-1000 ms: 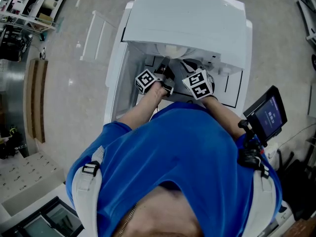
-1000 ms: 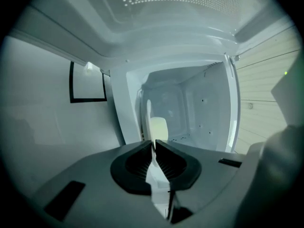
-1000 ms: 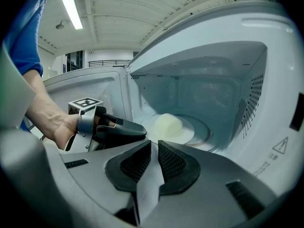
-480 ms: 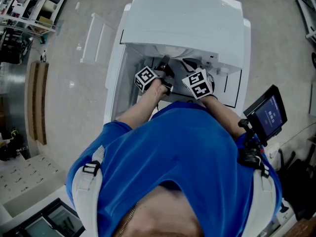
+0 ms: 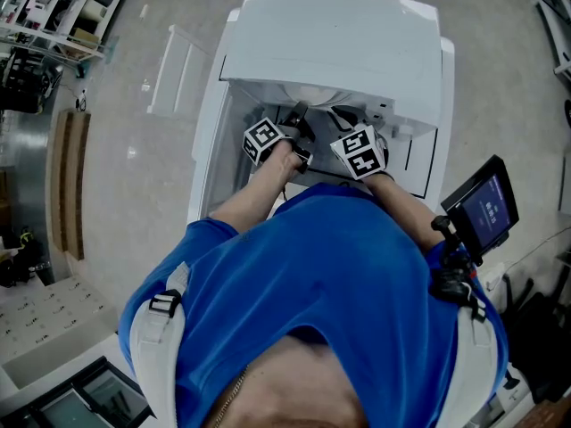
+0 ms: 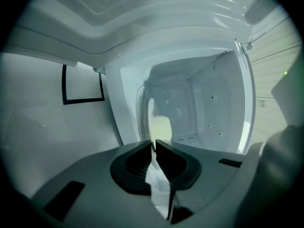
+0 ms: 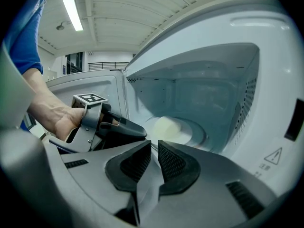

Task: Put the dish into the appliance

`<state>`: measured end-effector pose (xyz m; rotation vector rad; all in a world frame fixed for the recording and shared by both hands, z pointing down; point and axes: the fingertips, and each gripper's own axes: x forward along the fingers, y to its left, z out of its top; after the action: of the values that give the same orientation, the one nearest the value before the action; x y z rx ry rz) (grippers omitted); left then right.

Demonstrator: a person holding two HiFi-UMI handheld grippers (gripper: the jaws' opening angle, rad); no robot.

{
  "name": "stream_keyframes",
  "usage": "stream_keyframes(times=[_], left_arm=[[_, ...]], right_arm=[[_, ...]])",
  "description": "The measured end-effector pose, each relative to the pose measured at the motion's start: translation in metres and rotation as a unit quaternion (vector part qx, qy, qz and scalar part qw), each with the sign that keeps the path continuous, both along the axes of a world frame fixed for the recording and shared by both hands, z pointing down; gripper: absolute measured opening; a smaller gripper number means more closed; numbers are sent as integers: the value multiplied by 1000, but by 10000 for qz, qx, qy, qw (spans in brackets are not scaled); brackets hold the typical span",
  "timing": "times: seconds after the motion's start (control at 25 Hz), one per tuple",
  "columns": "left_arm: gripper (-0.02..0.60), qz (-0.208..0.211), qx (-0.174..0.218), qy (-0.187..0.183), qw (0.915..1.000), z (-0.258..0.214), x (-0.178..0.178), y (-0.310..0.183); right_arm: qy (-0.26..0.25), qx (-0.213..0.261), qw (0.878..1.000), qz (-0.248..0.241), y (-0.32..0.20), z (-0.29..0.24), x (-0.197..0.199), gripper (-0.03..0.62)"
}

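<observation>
From the head view, we saw both tools reaching into the mouth of the boxy white microwave oven [image 5: 339, 43]. The left gripper [image 5: 296, 119] and the right gripper [image 5: 346, 119] sat just beside each other under its top edge. In the left gripper view, the jaws stood nearly together, pinched on the thin rim of the shallow round pale dish with a creamy yellow middle [image 6: 160, 126]. The dish reached edge-on into the oven's cavity, and we could not tell whether it already touched the floor there. In the right gripper view, the same dish lay flat and low, well inside the cavity. The right jaws were drawn almost closed with nothing between them, their tips just short of the near rim, and the oven's white open door [image 7: 97, 87] stood behind the left gripper. We judged the step to be setting the dish down. We should keep it level, lower it until it sat fully near the middle of the floor, and loosen the left jaws only then. Both tools should then be drawn straight back, clear of rim and door. Against the head view a second before, almost nothing had changed: both grippers were at the same spot, the left one only a shade deeper.
</observation>
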<state>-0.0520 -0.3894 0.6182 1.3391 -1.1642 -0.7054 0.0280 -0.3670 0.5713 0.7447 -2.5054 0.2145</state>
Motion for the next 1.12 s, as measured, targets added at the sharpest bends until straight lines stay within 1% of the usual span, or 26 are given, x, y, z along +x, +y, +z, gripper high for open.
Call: stream_keyframes(times=[0.28, 0.36, 0.56, 0.68, 0.88, 1.12], left_arm=[[31, 56, 109, -18, 9999, -3, 2, 1], [31, 94, 119, -167, 9997, -3, 2, 3], [32, 322, 176, -772, 9963, -2, 2, 4], [32, 414, 183, -914, 9948, -2, 3, 2], [33, 545, 174, -1047, 9929, -2, 3, -2], [40, 826, 173, -1426, 9862, -3, 6, -3]], right_arm=[[-7, 19, 10000, -62, 2, 0, -2, 20], [-11, 24, 10000, -52, 1, -1, -2, 20], [-9, 24, 10000, -22, -1, 0, 0, 20], [-14, 15, 10000, -23, 0, 1, 1, 20], [-25, 21, 10000, -37, 0, 0, 0, 20], [-25, 25, 10000, -51, -1, -1, 0, 20]])
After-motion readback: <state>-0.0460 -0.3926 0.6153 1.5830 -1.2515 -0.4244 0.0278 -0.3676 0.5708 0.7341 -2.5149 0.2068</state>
